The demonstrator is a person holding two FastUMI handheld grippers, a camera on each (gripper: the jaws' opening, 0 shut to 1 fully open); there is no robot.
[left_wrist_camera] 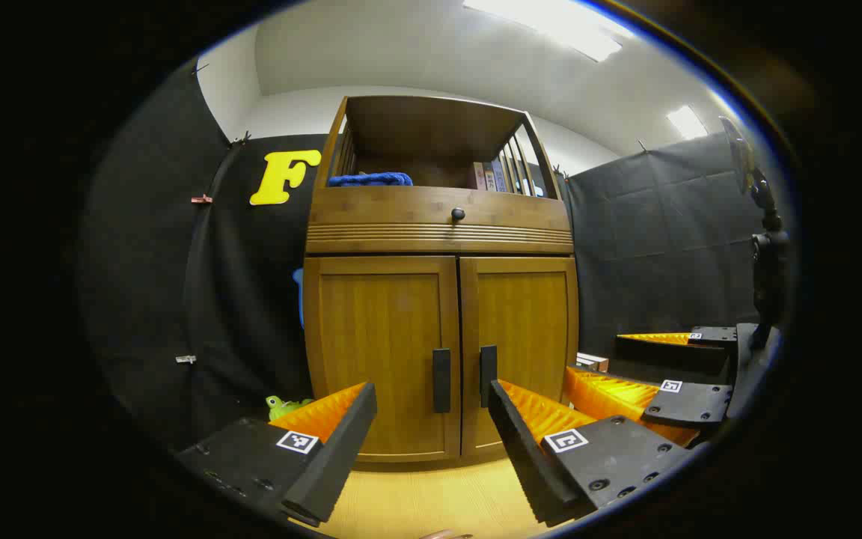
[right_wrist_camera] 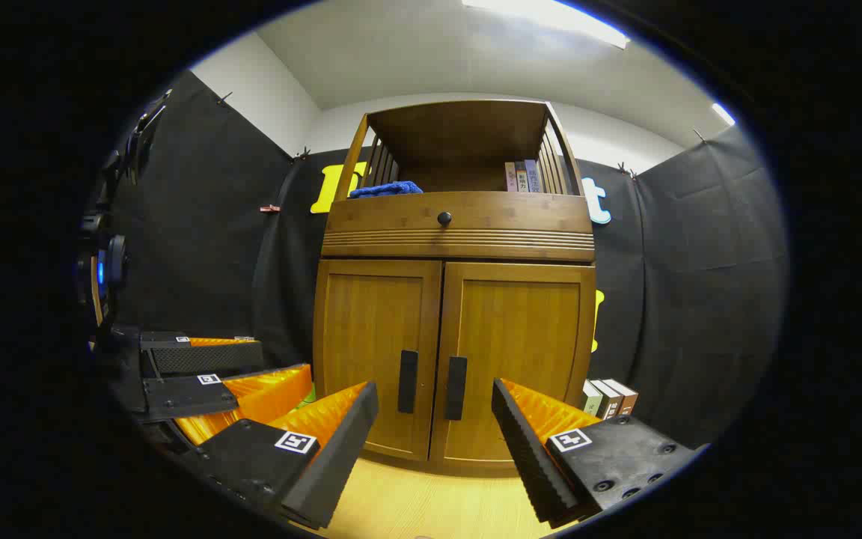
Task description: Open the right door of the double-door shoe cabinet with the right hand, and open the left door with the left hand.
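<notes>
Shoe cabinet (right_wrist_camera: pixel 455 329) sits dead ahead at 12 o'clock, both doors closed, so I'm at the approach stage with nothing opened yet. Right gripper (right_wrist_camera: pixel 435 442) is spread wide, holding nothing, hovering low over the wooden floor (right_wrist_camera: pixel 416 501) short of the doors. Left gripper (left_wrist_camera: pixel 431 442) is in the same state, fingers apart and empty; from the right gripper view it sits at about 8 o'clock. My guess for the next move: push the right gripper forward and a touch up so its fingers straddle the right door handle (right_wrist_camera: pixel 456 388), close, then pull. Left door handle (left_wrist_camera: pixel 441 380) comes after.
</notes>
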